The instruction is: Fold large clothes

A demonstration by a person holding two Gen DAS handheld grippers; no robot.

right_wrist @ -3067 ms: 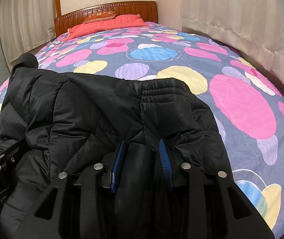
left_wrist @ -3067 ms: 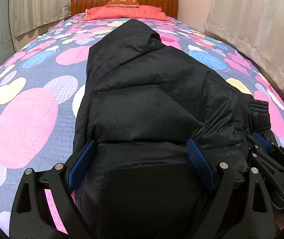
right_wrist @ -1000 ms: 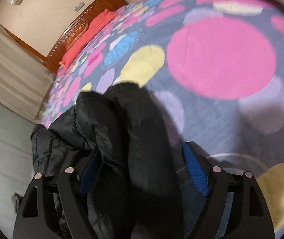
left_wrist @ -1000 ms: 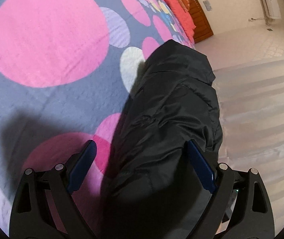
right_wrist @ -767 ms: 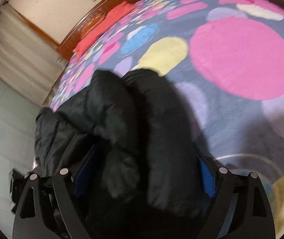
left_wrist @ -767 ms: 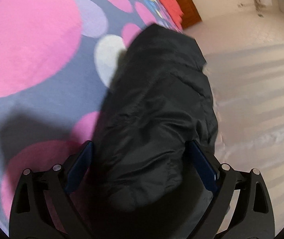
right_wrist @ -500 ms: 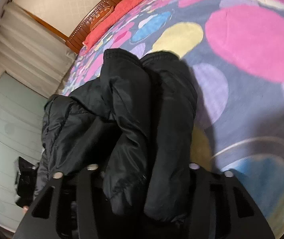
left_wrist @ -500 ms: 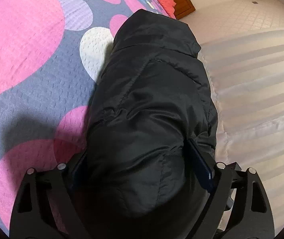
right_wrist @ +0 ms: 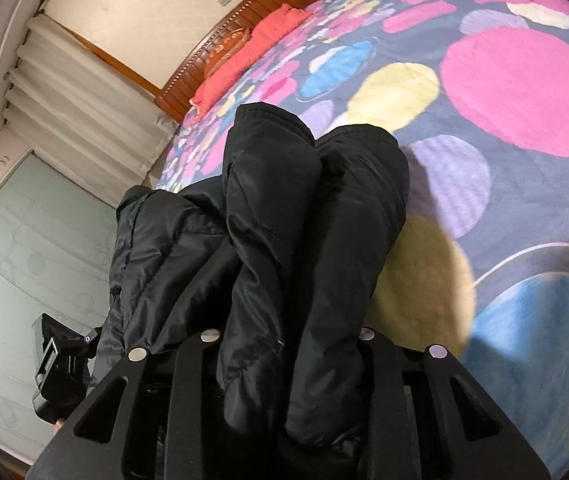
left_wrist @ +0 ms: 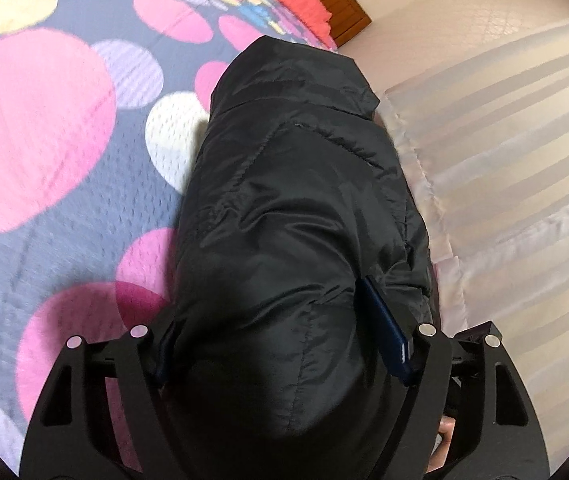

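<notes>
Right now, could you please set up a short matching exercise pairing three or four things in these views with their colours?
Things:
1. puffer jacket
2. headboard
3. pillow
4. curtains

Colours:
a. coral red
b. cream
c. black
d. brown wood

Pairs: 1-c, 2-d, 3-a, 4-b

soft, even indoor light, fairly bright, no glare. strong fisheye bending with dark vignette in all corners. black jacket (left_wrist: pixel 292 216) underexposed, folds barely readable. its shadow falls on the bedspread (right_wrist: pixel 524 184) beside it. motion blur on the bedspread's near edge in both views; far headboard (right_wrist: pixel 244 28) soft.
</notes>
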